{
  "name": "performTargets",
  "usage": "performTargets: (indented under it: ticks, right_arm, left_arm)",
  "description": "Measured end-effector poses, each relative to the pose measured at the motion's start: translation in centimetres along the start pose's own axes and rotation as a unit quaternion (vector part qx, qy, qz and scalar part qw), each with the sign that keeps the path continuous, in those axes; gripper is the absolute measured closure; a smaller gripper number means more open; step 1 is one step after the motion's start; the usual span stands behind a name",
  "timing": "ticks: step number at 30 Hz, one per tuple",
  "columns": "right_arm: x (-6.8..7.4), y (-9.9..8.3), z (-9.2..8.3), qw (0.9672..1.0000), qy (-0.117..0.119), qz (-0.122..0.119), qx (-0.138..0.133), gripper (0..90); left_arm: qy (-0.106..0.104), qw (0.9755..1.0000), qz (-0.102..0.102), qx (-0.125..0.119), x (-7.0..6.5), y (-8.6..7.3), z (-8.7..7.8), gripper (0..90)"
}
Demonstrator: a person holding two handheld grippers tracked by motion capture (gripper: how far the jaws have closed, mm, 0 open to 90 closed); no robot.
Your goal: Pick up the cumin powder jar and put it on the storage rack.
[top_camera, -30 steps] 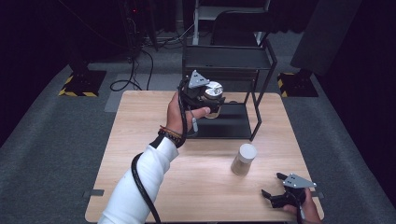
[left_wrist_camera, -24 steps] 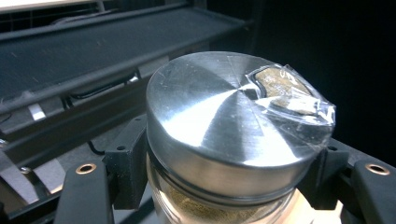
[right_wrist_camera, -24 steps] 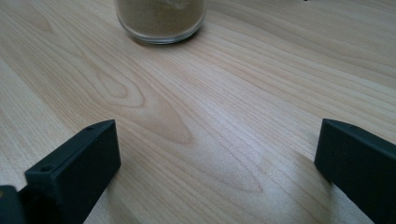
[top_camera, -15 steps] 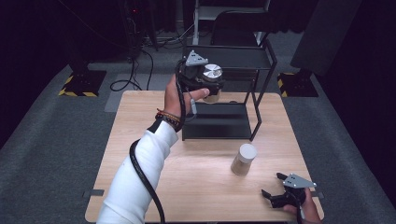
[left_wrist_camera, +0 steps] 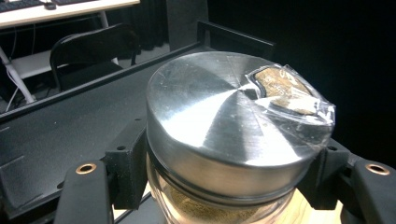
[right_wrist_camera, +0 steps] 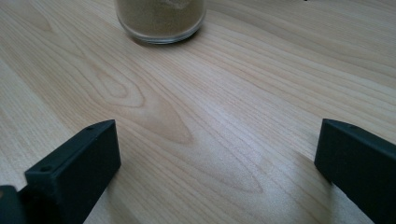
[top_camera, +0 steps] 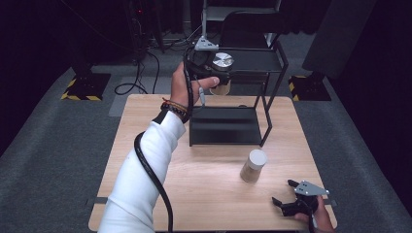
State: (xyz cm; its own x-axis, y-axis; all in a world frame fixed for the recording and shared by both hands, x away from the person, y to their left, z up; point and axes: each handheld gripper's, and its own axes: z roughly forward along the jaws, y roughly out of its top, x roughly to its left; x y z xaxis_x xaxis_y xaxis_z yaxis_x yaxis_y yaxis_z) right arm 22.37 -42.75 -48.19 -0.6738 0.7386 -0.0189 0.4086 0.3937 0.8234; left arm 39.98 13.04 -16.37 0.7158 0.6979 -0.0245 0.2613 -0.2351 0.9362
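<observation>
Left gripper (left_wrist_camera: 219, 186): my jaws clamp round glass jar with brushed-steel lid (left_wrist_camera: 224, 135) just below lid; glass likely slick, breakable, weighty.

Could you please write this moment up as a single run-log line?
left gripper: jaws shut on metal-lidded jar, raised at black rack's top shelf | right gripper: jaws open, low over table | second jar: upright on table

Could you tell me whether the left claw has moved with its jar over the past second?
Yes. The left claw, shut on the metal-lidded jar, has risen and moved away from the person, from in front of the black rack up to its top shelf.
</observation>
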Motion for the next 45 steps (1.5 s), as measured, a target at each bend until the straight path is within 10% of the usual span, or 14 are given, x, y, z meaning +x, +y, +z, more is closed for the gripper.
performTargets:
  ticks: [45]
  right_arm:
    - [0.1,0.0,0.0,1.0000,-0.004,0.002,0.000,0.0]
  left_arm:
    - [0.064,0.9977,0.018,-0.012,3.8,4.6,5.8,31.1]
